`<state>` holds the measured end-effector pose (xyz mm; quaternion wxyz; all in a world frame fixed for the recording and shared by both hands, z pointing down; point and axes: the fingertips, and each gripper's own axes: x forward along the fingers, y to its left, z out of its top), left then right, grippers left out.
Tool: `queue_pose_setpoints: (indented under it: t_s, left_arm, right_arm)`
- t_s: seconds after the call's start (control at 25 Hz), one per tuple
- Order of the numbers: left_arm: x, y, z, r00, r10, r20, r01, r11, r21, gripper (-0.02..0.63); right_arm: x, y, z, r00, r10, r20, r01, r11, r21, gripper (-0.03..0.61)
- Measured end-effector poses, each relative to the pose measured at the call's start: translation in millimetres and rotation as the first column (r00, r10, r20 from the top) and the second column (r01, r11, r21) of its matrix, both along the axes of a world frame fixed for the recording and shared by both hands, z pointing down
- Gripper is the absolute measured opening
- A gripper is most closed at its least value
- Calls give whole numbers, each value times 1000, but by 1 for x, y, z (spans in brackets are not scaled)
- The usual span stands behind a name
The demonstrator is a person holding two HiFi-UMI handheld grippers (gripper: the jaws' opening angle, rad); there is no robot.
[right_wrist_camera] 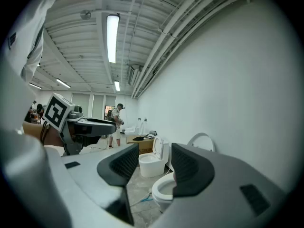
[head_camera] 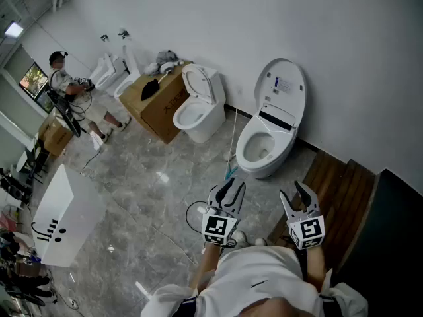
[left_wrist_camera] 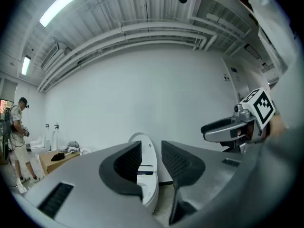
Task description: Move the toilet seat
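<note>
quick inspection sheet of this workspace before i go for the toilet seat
surface: grey stone-look floor, with a wood-look panel at its right
job's things: nearest toilet, its lid raised against the wall
clutter: second toilet, cardboard box with loose items on top, white board
grippers: left tongs and right tongs shut, empty, short of the nearest toilet
cables: dark cable looped on the floor by the left tongs
surroundings: white wall; another person at the far left
</note>
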<state>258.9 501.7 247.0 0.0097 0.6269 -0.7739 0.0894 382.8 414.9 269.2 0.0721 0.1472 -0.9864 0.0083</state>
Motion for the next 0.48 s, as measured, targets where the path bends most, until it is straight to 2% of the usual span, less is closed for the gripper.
queue_pose_setpoints:
  t_s: [0.2, 0.48]
  left_arm:
    - [9, -9, -8, 1000, 6, 13, -6, 1000, -13, 150]
    - [10, -30, -1, 1000, 13, 19, -13, 1000, -11, 150]
  right_arm:
    - [6, -13, -14, 998, 24, 53, -24, 1000, -4, 249]
    - [-1, -28, 1, 999, 38, 33, -37, 999, -17, 250]
